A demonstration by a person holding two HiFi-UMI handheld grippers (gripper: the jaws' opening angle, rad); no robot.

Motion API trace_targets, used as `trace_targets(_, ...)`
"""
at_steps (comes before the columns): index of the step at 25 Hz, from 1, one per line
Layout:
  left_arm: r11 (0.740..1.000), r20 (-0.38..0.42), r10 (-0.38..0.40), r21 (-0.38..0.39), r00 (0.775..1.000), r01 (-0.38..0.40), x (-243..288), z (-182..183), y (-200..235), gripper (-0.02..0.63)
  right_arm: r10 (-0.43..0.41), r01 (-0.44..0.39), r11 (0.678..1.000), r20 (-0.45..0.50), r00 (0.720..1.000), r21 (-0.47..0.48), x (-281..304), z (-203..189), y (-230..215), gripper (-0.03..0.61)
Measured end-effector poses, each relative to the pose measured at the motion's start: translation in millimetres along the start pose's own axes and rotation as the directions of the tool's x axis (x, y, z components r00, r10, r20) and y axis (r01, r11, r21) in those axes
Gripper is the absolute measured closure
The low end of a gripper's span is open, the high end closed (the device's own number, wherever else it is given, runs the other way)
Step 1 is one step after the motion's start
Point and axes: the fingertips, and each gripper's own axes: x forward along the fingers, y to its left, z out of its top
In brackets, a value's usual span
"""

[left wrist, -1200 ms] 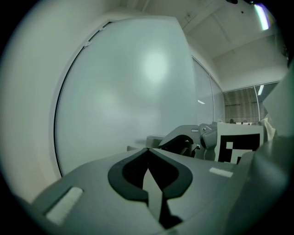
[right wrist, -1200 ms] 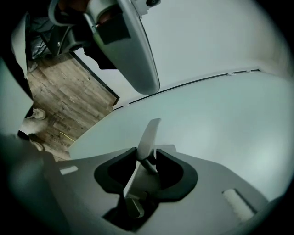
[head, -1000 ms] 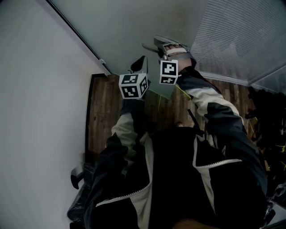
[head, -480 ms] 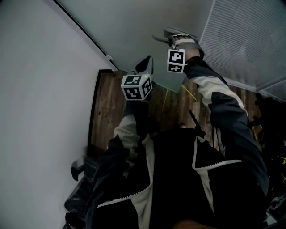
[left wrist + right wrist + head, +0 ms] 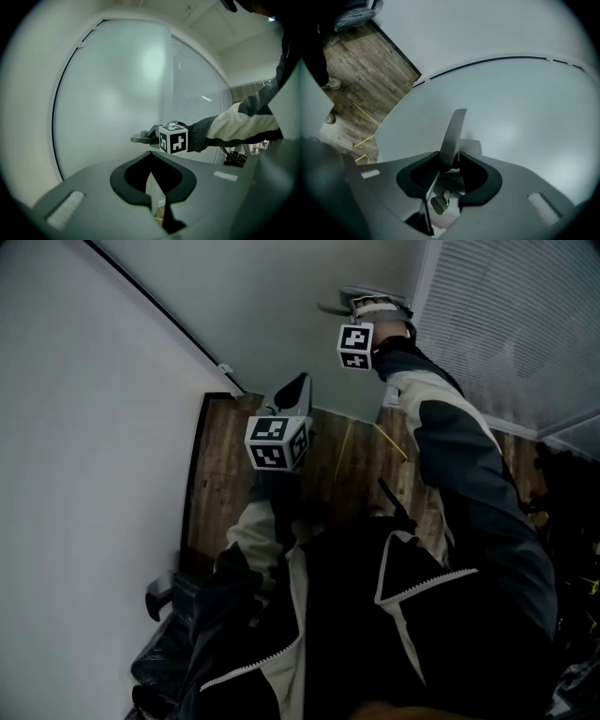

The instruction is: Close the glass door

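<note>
The frosted glass door (image 5: pixel 300 296) fills the top of the head view, and its grey lever handle (image 5: pixel 361 304) sticks out to the left. My right gripper (image 5: pixel 373 307) is shut on that handle at arm's length. In the right gripper view the handle (image 5: pixel 453 131) rises between the two dark pads of the right gripper (image 5: pixel 449 161), which press on its base. My left gripper (image 5: pixel 294 390) hangs lower and nearer, apart from the door, with its tips together and nothing in them. In the left gripper view the left gripper (image 5: pixel 150 155) points at the pane (image 5: pixel 112 93) below the right gripper (image 5: pixel 143 138).
A white wall (image 5: pixel 75 474) runs along the left, edged by a black door seal (image 5: pixel 159 306). A glass pane with blinds (image 5: pixel 506 324) stands at the right. Below is wooden floor (image 5: pixel 225 484) with a yellow cable (image 5: pixel 394 442), and dark bags (image 5: pixel 164 652) lie at lower left.
My right gripper has travelled up and to the right in the head view with the handle in it, and the arm has stretched out. The left gripper has shifted only slightly.
</note>
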Motion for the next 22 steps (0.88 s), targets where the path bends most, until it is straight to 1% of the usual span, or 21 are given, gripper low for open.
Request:
trace_targets(4,0.999,0.009,0.019,0.035,1.0,-0.019,-3.4,1.0,-0.5,0.611,0.011,-0.011,1.0,-0.033,0.999,0.005,30.6,-11.0,-12.4,0.437)
trace_targets(6,0.999,0.006,0.034,0.04,0.999,-0.034,-7.7,-3.5,-2.7,0.611,0.016,-0.016,1.0,-0.046,0.999,0.002,43.9,-16.3,-16.8,0.437)
trace_targets(9,0.997,-0.004,0.069,0.027,0.998,-0.069,-13.2,-10.6,0.6,0.611,0.026,-0.026,1.0,-0.064,0.998,0.01,63.3,-26.0,-21.3,0.437)
trace_targets(14,0.988,-0.005,0.152,-0.001,0.988,-0.152,-19.4,-11.4,19.1,0.611,0.022,-0.021,1.0,-0.066,0.998,0.008,96.6,-36.4,-35.4,0.44)
trace_targets(17,0.983,-0.018,0.18,-0.017,0.983,-0.181,-22.3,-13.3,23.7,0.611,0.014,-0.012,1.0,-0.072,0.997,0.018,108.1,-44.1,-41.1,0.446)
trace_targets(22,0.978,-0.022,0.209,-0.022,0.978,-0.209,-23.8,-15.0,25.2,0.611,0.01,-0.008,0.999,-0.057,0.998,0.032,115.5,-46.7,-45.9,0.448)
